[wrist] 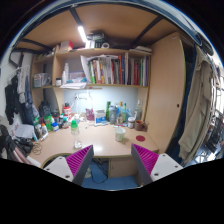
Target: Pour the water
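Beyond the two fingers, well ahead of them, we see a wooden bench (95,143) set in a corner alcove; our gripper (112,163) hangs in front of it with its jaws set wide, nothing between them, and the magenta pads (79,161) facing one another across the gap; on the bench stand several bottles and small containers, too small for us to name with certainty; among them a clear bottle with a green cap (74,127) stands toward the left of the bench, and a pale cup (119,132) stands near the middle, apart from the bottle; a small red thing (140,138) lies to the right of the cup; above the bench a shelf carries a row of books (113,70); a tall wooden cabinet (166,90) rises at the right of the bench; clothes (203,105) hang further right; a bright lamp (81,32) shines on the ceiling above.
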{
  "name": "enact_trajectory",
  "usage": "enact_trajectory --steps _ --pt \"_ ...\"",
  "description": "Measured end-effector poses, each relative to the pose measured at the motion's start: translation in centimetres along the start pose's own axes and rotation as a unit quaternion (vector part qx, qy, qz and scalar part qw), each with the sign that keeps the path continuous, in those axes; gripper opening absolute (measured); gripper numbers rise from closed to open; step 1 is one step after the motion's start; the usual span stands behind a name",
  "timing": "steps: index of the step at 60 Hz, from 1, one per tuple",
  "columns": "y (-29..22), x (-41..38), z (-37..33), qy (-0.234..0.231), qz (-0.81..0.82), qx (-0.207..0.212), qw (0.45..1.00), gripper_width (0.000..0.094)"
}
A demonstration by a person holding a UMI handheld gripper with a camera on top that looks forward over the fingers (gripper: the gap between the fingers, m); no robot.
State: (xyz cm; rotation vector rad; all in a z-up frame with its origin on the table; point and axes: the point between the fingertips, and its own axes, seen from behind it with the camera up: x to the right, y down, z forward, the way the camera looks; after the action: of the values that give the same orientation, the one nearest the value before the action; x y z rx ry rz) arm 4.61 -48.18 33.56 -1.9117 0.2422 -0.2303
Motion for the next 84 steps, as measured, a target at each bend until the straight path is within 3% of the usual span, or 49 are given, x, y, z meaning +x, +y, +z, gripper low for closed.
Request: enact_trajectory --steps 16,28,49,59,68,71,75,84 --pt "0.0 -4.2 0.5 -0.025 -0.001 0.015 1.0 0.0841" --pt "3.2 -8.4 6.1 -0.062 -0.008 0.023 0.998 0.084" --pt "8.7 -23.2 28.7 -0.163 0.022 0.043 0.985 0.0844" --pt "10.3 -28.0 39.8 -0.152 0.024 0.054 0.987 0.0842" --pt "9.8 -29.8 45.7 -0.138 0.018 0.068 0.988 0.084" --pt "9.3 -30.2 46.7 -0.137 0.015 0.077 0.988 0.0784" --pt "8.9 -30.4 47.6 -0.134 0.005 0.084 0.987 0.0506" --pt "9.4 -30.1 48.0 -0.13 0.008 0.067 0.989 0.0451"
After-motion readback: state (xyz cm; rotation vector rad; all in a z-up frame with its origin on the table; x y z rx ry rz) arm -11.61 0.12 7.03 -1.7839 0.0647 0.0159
